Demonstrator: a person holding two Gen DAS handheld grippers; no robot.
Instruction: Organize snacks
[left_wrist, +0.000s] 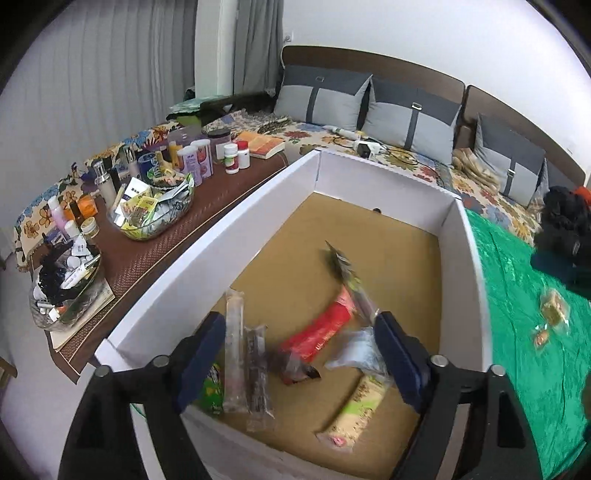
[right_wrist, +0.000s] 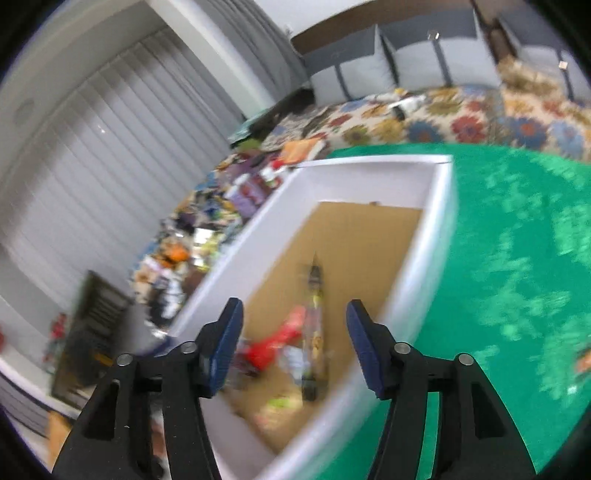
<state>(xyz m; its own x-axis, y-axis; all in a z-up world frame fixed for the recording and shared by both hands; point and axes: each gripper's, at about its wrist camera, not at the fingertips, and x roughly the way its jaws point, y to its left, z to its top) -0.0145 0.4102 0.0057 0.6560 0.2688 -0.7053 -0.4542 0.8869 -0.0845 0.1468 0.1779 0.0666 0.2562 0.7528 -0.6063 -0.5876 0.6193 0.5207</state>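
A white cardboard box (left_wrist: 463, 236) with a brown bottom sits on a green cloth. Inside lie several snack packets: a red packet (left_wrist: 317, 332), a long clear stick packet (left_wrist: 234, 347), a dark bar (left_wrist: 257, 373), a beige and green packet (left_wrist: 358, 410) and a long patterned packet (left_wrist: 345, 273). My left gripper (left_wrist: 301, 363) is open and empty above the box's near end. My right gripper (right_wrist: 293, 349) is open and empty above the same box (right_wrist: 439, 236); its view is blurred. Two small wrapped snacks (left_wrist: 552, 306) lie on the cloth right of the box.
A brown mat (left_wrist: 155, 254) left of the box carries glass bowls of sachets (left_wrist: 155, 210), bottles and jars. Behind is a sofa with grey cushions (left_wrist: 410, 114) and a floral cover. A dark bundle (left_wrist: 565, 229) lies on the green cloth (left_wrist: 524, 317) at right.
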